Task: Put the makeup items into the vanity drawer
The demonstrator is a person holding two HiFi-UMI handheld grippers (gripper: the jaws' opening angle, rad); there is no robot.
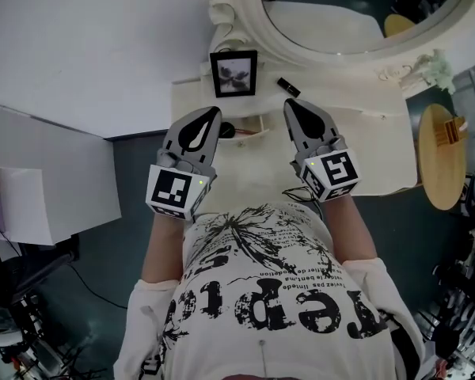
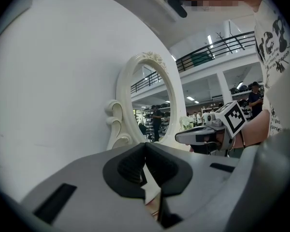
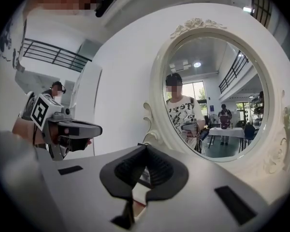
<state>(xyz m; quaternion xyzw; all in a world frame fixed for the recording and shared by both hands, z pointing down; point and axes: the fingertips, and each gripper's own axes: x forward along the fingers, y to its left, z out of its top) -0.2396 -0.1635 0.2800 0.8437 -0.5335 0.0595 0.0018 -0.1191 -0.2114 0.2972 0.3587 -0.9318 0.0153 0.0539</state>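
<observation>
pointing level at mirror [image 1: 340, 10], left gripper [image 1: 214, 112] and right gripper [image 1: 289, 104], fingers [image 3: 159, 170] closed

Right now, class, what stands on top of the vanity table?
A framed picture and a small black tube rest on the vanity table. The left gripper partly covers another dark item.

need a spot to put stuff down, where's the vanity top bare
Bare: the cream vanity top right of the right tool, below the oval cream-framed mirror. Crowded: the middle, where the black-framed picture, small black tube and left tool sit close.
</observation>
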